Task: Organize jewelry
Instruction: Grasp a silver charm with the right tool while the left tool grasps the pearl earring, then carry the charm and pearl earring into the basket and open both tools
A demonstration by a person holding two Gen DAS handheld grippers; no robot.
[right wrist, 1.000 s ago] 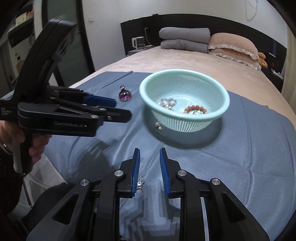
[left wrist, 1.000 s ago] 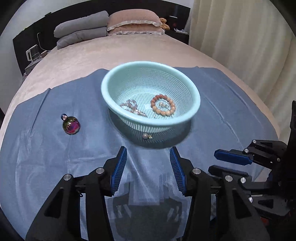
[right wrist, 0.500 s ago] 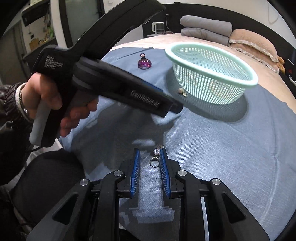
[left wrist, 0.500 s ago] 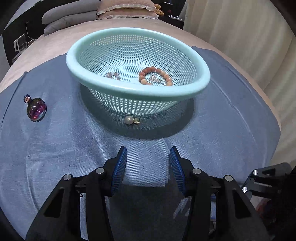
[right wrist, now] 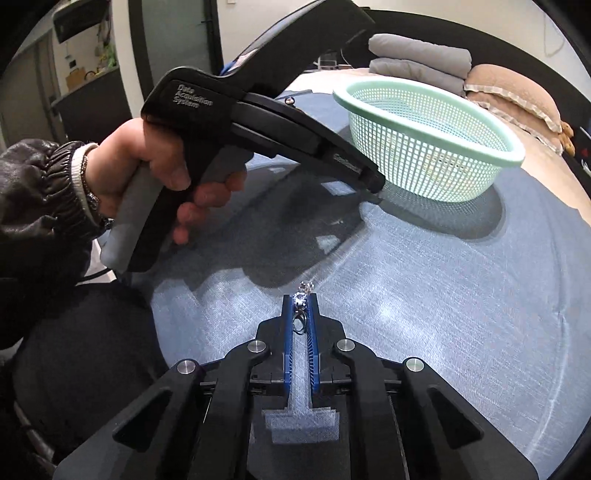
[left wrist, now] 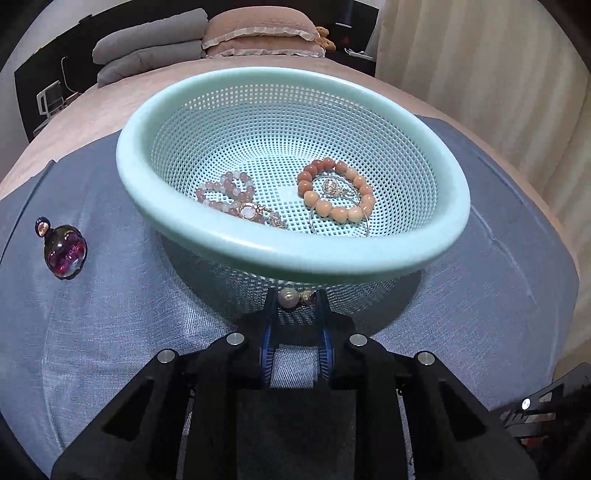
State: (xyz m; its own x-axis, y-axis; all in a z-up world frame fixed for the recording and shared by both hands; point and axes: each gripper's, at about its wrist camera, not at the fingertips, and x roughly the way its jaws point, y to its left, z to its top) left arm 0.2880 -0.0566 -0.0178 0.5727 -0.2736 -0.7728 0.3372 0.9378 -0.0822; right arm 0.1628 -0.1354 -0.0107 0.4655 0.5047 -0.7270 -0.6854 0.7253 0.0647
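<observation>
A mint green mesh basket (left wrist: 369, 258) stands on a blue cloth (left wrist: 110, 314); it also shows in the right wrist view (right wrist: 461, 147). It holds an orange bead bracelet (left wrist: 336, 192) and a pink bead bracelet (left wrist: 229, 192). My left gripper (left wrist: 295, 297) is shut on a pearl earring (left wrist: 289, 297) at the basket's near foot. My right gripper (right wrist: 302, 301) is shut on a gemstone ring (right wrist: 300, 299), low over the cloth. The left gripper body (right wrist: 266, 110) crosses the right wrist view.
A purple glass perfume bottle (left wrist: 63, 251) lies on the cloth at the left. The cloth covers a beige bed (left wrist: 92, 122) with pillows (left wrist: 258, 33) at its head. A curtain (left wrist: 498, 74) hangs on the right.
My left gripper moved forward to the basket's foot and closed on the pearl earring. My right gripper closed on the ring.
</observation>
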